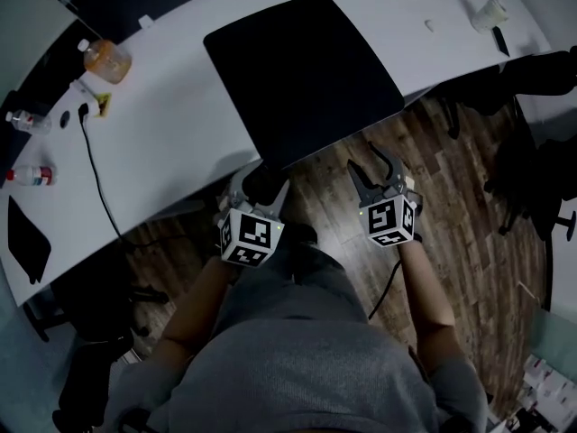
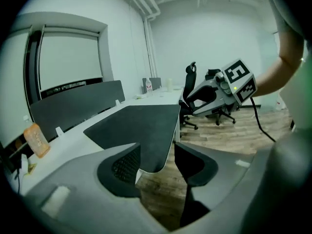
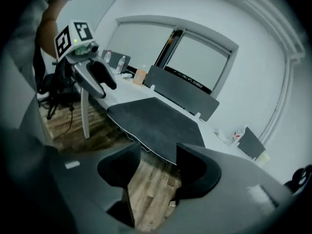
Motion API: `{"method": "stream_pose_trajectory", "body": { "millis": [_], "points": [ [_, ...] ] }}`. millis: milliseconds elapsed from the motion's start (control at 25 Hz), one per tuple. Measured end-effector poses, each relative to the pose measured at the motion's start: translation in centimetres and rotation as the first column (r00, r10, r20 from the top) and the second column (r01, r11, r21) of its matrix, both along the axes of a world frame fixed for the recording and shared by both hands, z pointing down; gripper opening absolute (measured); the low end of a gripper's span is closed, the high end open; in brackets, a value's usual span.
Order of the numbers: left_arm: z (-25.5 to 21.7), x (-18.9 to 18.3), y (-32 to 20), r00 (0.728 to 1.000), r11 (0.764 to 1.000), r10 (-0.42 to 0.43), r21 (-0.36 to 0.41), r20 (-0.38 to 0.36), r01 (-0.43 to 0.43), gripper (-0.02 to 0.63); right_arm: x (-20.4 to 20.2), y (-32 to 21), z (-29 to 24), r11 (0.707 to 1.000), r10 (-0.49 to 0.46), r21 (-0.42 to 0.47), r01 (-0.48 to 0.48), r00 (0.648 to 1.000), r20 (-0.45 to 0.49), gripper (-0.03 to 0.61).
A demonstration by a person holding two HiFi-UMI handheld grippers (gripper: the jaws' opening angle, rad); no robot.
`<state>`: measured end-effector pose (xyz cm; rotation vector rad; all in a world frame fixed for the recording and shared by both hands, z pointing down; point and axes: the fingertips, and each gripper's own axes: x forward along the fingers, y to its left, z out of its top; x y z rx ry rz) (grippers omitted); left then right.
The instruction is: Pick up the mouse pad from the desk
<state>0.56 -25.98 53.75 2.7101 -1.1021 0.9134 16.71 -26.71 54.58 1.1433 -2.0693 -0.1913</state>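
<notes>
A large black mouse pad (image 1: 302,70) lies on the white desk (image 1: 171,142), and its near corner hangs over the desk's front edge. My left gripper (image 1: 261,186) sits at that overhanging corner. In the left gripper view the pad's corner (image 2: 146,130) reaches in between the open jaws of the left gripper (image 2: 156,162), and the pads do not press on it. My right gripper (image 1: 374,168) is open over the wooden floor, just off the pad's right edge. In the right gripper view, only floor shows inside the right gripper (image 3: 158,167), with the pad (image 3: 156,123) just ahead.
An orange drink bottle (image 1: 106,59), water bottles (image 1: 27,177), a black cable (image 1: 97,183) and a flat black device (image 1: 27,237) lie on the desk's left part. A paper cup (image 1: 489,12) stands far right. Office chairs (image 1: 523,106) stand on the floor at right.
</notes>
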Motion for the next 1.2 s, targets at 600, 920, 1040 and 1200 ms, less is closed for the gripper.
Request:
{"method": "stream_pose_trajectory", "body": {
  "millis": [600, 920, 1040, 1200],
  "points": [
    [5.7, -0.8, -1.9, 0.960, 0.995, 0.001, 0.098, 0.279, -0.029, 0.236, 0.8, -5.8, 8.6, 1.000, -0.027, -0.017, 0.023, 0.948, -0.317, 0.267],
    [6.0, -0.4, -2.3, 0.959, 0.995, 0.020, 0.092, 0.283, -0.047, 0.238, 1.7, -7.6, 7.0, 0.997, 0.027, 0.073, -0.005, 0.957, -0.290, 0.159],
    [5.1, 0.0, -2.4, 0.966, 0.993, 0.027, 0.106, 0.257, -0.056, 0.238, 1.4, -7.6, 6.4, 0.996, 0.017, 0.089, 0.008, 0.959, -0.283, 0.087],
    [5.5, 0.5, -2.7, 0.960, 0.993, 0.045, 0.090, 0.275, -0.072, 0.238, 1.3, -7.8, 7.2, 0.999, -0.005, 0.043, 0.018, 0.955, -0.296, 0.087]
  ]
}}
